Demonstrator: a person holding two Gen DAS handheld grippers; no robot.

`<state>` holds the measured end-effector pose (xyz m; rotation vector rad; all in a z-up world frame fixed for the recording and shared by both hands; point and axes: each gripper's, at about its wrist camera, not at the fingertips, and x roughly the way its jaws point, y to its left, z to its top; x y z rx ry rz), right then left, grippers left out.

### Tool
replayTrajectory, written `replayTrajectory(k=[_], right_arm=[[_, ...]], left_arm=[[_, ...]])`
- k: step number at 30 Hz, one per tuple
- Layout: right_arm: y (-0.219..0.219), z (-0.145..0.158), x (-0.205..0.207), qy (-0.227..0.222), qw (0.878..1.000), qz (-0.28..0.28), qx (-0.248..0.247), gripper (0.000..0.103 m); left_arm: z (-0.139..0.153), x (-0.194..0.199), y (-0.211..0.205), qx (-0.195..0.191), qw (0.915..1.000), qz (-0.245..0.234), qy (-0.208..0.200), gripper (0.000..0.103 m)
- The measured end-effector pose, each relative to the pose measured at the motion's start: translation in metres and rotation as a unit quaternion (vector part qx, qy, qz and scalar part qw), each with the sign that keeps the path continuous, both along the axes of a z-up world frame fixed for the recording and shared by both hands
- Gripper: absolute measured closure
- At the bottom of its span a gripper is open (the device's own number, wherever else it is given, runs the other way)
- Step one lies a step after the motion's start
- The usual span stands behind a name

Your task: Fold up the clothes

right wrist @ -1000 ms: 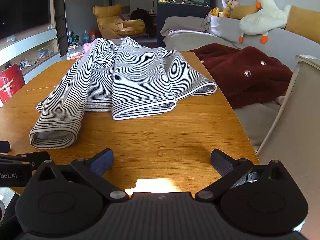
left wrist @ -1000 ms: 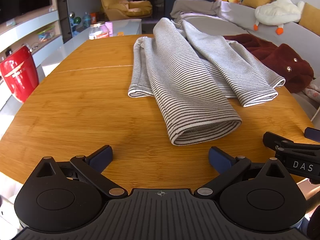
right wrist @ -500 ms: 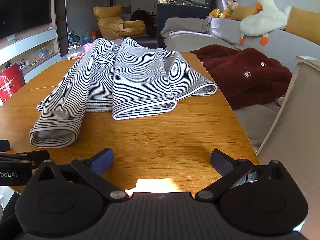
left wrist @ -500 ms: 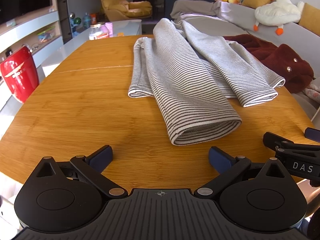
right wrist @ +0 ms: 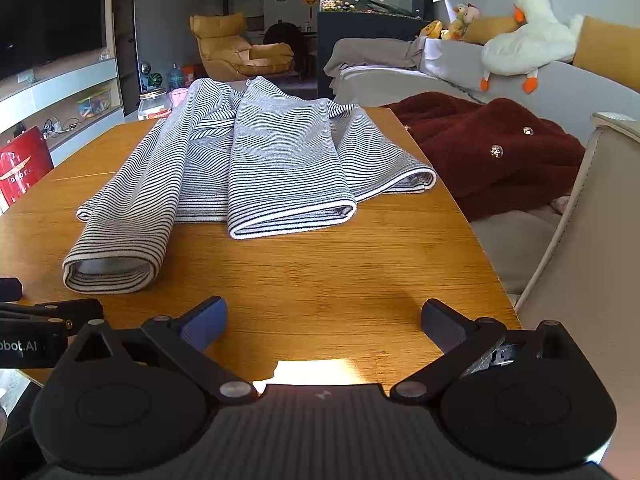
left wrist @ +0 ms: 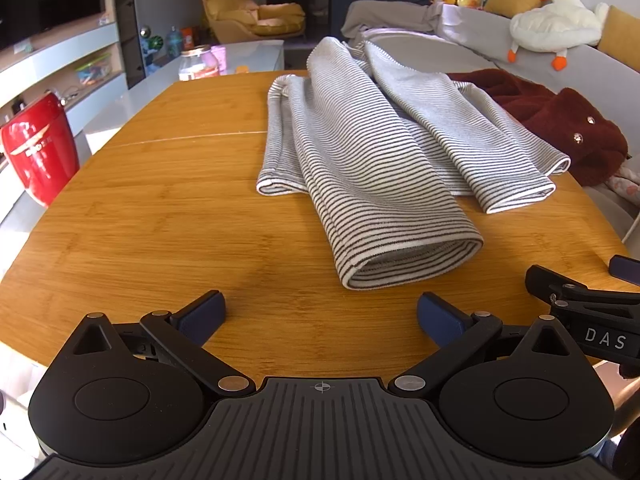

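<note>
A grey and white striped garment [left wrist: 372, 152] lies on the wooden table [left wrist: 160, 220], with both sleeves folded forward over the body. The left sleeve cuff [left wrist: 412, 264] lies just ahead of my left gripper [left wrist: 320, 314], which is open and empty above the near table edge. In the right wrist view the garment [right wrist: 256, 164] lies ahead and to the left. My right gripper [right wrist: 324, 320] is open and empty, low over the table near its front edge. The right gripper also shows in the left wrist view [left wrist: 580, 300] at the far right.
A dark red fleece garment [right wrist: 480, 148] lies on the grey sofa [right wrist: 560, 88] right of the table. A beige chair back [right wrist: 592, 216] stands at the near right. A red canister [left wrist: 38, 148] stands left of the table. A white goose toy [left wrist: 556, 24] sits on the sofa back.
</note>
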<state>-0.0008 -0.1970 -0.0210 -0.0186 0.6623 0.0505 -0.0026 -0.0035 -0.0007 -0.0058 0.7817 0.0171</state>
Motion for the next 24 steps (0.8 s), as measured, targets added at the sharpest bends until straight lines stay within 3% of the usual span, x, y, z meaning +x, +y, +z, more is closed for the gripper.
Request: replayTrajectory(k=[24], right_arm=[[0.0, -0.001, -0.0016, -0.007, 1.0, 0.002, 0.002, 0.0]], left_arm=[[0.0, -0.003, 0.0006, 0.001, 1.0, 0.001, -0.004, 0.0]])
